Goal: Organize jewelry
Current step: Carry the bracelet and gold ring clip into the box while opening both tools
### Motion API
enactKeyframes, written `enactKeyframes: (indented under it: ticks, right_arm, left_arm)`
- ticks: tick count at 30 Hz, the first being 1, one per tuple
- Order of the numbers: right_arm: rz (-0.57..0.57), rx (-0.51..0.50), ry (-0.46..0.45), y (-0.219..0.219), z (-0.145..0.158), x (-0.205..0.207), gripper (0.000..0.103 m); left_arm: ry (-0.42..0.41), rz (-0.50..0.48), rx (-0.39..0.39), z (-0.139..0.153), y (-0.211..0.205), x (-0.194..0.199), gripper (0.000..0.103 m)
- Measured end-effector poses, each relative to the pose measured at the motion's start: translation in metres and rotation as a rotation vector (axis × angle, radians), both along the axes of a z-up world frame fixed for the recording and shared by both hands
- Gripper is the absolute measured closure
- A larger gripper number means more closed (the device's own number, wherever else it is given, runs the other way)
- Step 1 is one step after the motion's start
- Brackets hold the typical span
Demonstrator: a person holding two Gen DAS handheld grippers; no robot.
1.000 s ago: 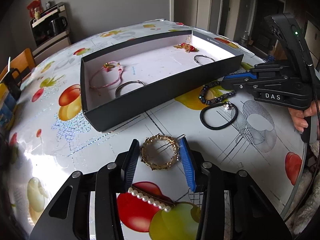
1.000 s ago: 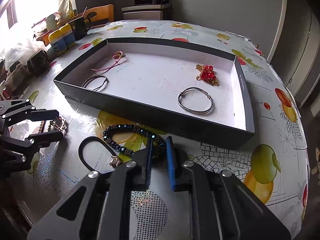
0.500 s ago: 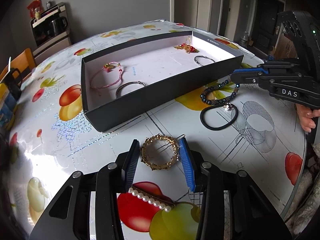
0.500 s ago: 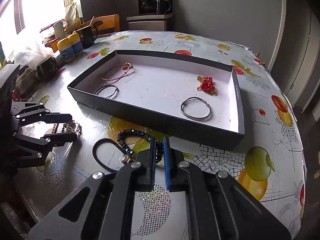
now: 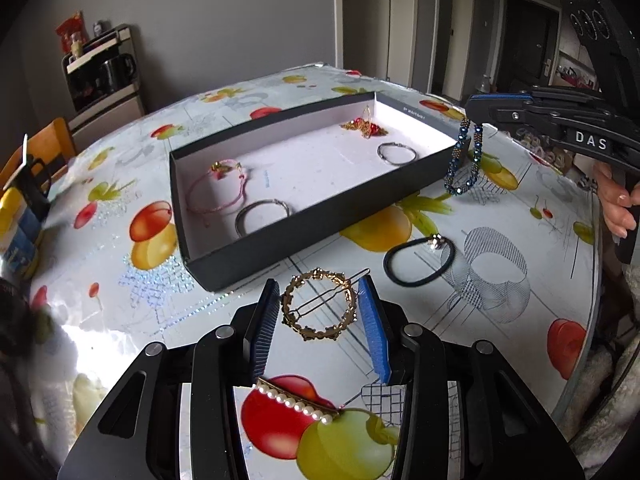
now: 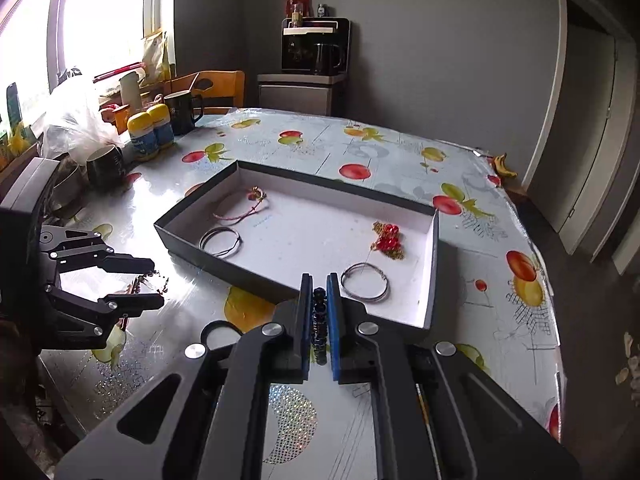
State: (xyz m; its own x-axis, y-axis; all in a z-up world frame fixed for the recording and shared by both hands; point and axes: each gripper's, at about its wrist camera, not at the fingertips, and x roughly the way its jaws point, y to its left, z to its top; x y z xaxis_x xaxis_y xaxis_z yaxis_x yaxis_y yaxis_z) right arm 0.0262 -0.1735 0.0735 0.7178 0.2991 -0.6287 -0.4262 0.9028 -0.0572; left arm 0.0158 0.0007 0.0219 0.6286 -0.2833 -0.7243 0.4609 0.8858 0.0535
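A shallow black box with a white floor lies on the table. It holds a pink cord bracelet, two silver bangles and a red and gold piece. My right gripper is shut on a dark blue beaded bracelet, which hangs in the air by the box's near right corner. My left gripper is open around a gold ring-shaped hair clip that lies on the table.
A black hair tie lies right of the gold clip. A pearl hair pin lies between my left gripper's arms. Mugs, yellow-capped bottles and a plastic bag stand at the table's window side. The table edge is near on the right.
My right gripper has lifted the beaded bracelet off the table and risen toward the box's near wall. My left gripper and the gold clip have stayed in place.
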Motion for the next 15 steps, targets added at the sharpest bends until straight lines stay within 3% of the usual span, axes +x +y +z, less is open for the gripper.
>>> enactKeyframes:
  ticks: [7,15]
  right_arm:
    - [-0.021,0.014,-0.081,-0.004,0.031,0.022,0.096]
    - [-0.028,0.064,-0.084,0.008,0.028,0.075,0.096]
  left_arm:
    - [-0.068,-0.022,0.007,0.039,-0.007,0.022,0.060]
    - [-0.032,0.004,-0.051,0.048,-0.020,0.094,0.060]
